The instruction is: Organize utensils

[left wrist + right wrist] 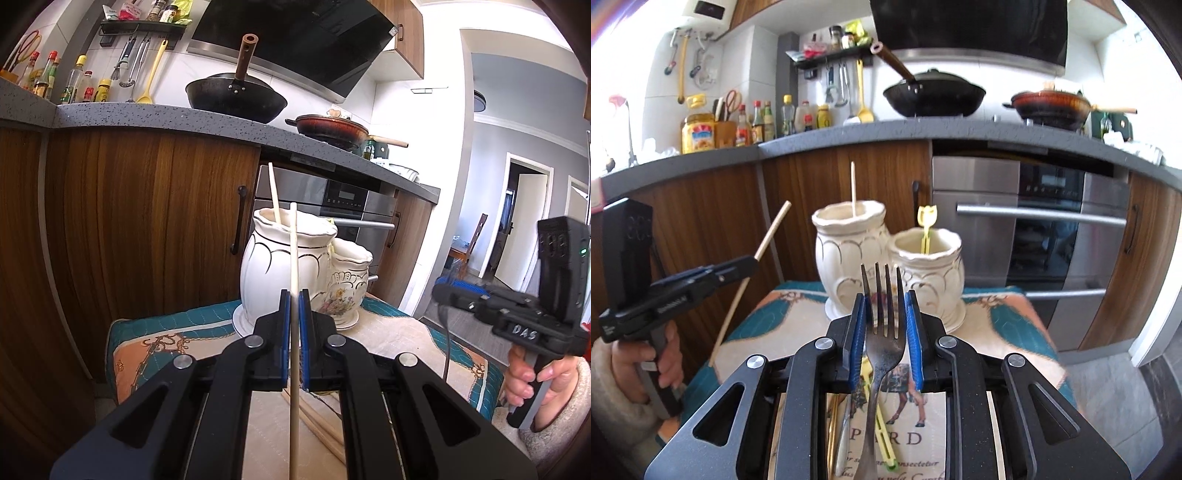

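Observation:
My left gripper point(294, 295) is shut on a pale wooden chopstick point(294, 251) that stands upright in front of the tall white ceramic jar point(269, 273). That jar holds one chopstick point(274, 195). My right gripper point(885, 299) is shut on a metal fork point(882, 321), tines pointing at the two jars. The shorter jar point(929, 275) holds a yellow utensil point(926, 221). The tall jar point(846, 254) stands left of it. The left gripper also shows in the right wrist view point(738, 267), and the right gripper shows from the side in the left wrist view point(448, 291).
The jars stand on a white plate point(242, 321) on a small table with a teal and beige cloth point(147, 350). More chopsticks point(321, 424) and utensils point(846, 424) lie on the cloth below the grippers. Wooden cabinets point(147, 206) and an oven point(1052, 236) stand behind.

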Motion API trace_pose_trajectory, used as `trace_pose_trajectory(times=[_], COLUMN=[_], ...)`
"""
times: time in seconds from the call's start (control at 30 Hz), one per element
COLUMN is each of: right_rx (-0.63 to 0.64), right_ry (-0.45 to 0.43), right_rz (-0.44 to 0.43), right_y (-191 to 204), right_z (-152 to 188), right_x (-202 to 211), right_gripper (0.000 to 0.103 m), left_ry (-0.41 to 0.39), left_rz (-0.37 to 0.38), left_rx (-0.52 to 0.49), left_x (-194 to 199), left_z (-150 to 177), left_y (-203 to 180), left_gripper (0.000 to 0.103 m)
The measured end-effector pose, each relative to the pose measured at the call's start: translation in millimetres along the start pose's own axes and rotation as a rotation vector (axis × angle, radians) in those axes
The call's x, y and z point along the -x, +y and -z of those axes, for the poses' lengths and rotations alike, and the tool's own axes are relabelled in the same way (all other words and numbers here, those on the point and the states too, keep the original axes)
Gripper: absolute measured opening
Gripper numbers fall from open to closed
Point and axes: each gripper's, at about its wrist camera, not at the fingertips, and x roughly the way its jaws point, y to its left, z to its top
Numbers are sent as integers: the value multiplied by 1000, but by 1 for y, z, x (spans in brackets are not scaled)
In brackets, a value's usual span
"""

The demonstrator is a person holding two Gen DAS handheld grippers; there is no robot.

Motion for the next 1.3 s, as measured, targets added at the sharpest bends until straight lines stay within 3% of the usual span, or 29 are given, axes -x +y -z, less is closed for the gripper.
trace_pose_trajectory(times=[0.2, 0.27, 0.33, 0.57, 0.77, 1.07, 1.2, 1.3], right_rx=[37, 53, 71, 109, 110, 42, 47, 37], right_ry=[-53, -68, -71, -71, -169, -291, -266, -236], right_rz=[10, 15, 26, 46, 101, 144, 140, 129], right_y=[9, 12, 15, 20, 15, -5, -10, -15], right_z=[-6, -8, -9, -22, -60, -101, -94, -86], right_x=[13, 15, 15, 20, 31, 32, 24, 17], right_gripper=[18, 6, 3, 3, 3, 3, 3, 3], left_ry=[-6, -8, -7, -27, -116, -190, -103, 45], left_rz=[-1, -4, -4, -4, 13, -18, -32, -37], left_rx=[1, 2, 2, 10, 12, -86, -96, -110], left_x=[1, 1, 1, 4, 9, 0, -8, -19], left_z=[0, 0, 0, -7, -38, -74, -66, -51], left_y=[-1, 0, -1, 0, -4, -21, -19, -12], left_gripper=[4, 4, 4, 4, 4, 0, 0, 0])
